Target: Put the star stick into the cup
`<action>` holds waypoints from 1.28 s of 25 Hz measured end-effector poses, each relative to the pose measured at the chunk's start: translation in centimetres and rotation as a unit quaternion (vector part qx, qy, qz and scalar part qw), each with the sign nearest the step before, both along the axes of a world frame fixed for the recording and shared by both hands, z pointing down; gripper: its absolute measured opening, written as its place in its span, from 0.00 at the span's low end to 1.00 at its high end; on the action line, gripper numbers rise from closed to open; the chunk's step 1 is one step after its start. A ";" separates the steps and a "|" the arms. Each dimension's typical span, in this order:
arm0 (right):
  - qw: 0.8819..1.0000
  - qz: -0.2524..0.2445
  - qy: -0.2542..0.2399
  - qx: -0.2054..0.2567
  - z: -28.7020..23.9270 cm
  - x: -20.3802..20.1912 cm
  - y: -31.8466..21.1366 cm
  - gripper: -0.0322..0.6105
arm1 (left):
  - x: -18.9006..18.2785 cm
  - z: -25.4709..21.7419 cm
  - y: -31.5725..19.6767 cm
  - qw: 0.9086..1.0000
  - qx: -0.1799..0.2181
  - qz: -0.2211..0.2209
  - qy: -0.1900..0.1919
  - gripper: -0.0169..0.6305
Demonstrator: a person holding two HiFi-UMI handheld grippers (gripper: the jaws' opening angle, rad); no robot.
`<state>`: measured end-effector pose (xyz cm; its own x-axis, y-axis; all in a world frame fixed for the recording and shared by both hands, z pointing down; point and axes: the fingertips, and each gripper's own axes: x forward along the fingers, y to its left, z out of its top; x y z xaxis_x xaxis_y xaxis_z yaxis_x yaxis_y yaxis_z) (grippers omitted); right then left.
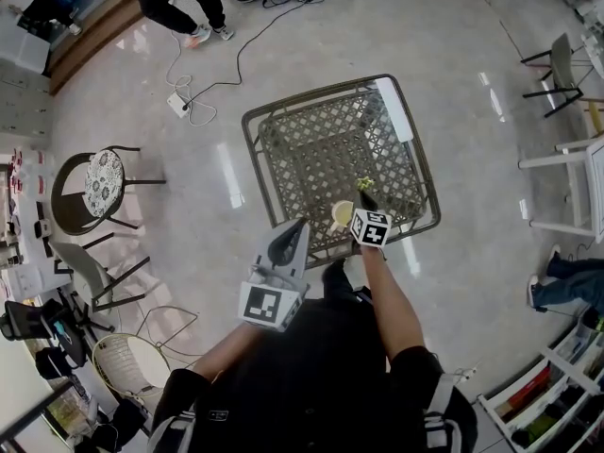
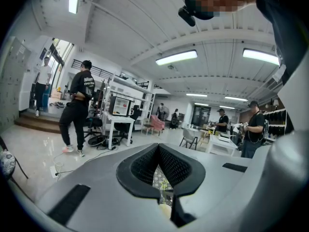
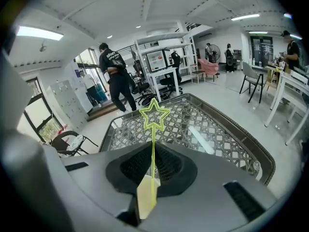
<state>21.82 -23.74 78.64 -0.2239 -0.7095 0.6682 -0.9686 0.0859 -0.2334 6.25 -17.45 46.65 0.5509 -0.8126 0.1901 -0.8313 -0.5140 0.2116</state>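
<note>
A yellow-green star stick [image 3: 154, 116] stands upright between the jaws of my right gripper [image 3: 153, 151], which is shut on its thin stem. In the head view the star [image 1: 364, 185] sits just beyond that gripper [image 1: 364, 203], over the near right part of the lattice table [image 1: 311, 149]. A pale cup [image 1: 341, 215] stands on the table directly left of the right gripper. My left gripper [image 1: 298, 226] hangs at the table's near edge, left of the cup. Its jaws [image 2: 158, 150] are shut with nothing in them.
The table has a raised metal rim [image 1: 251, 149]. On the floor lie a power strip [image 1: 178, 105] and its cable. A round-seat chair [image 1: 99, 185] stands at the left, white chairs [image 1: 576, 187] at the right. A person [image 1: 179, 8] walks at the far side.
</note>
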 end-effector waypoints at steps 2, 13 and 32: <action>1.000 0.000 -0.002 -0.001 0.0 -0.1 0.0 0.08 | -0.2 0.0 0.0 1.000 -0.001 -0.001 0.001 0.05; 1.000 0.012 -0.005 -0.010 0.0 -0.2 0.3 0.08 | -0.9 -0.5 -0.5 1.000 0.003 0.000 0.009 0.05; 0.992 0.121 -0.032 0.032 -8.2 -4.0 8.0 0.08 | -6.5 -2.3 2.1 0.994 0.040 0.094 0.026 0.05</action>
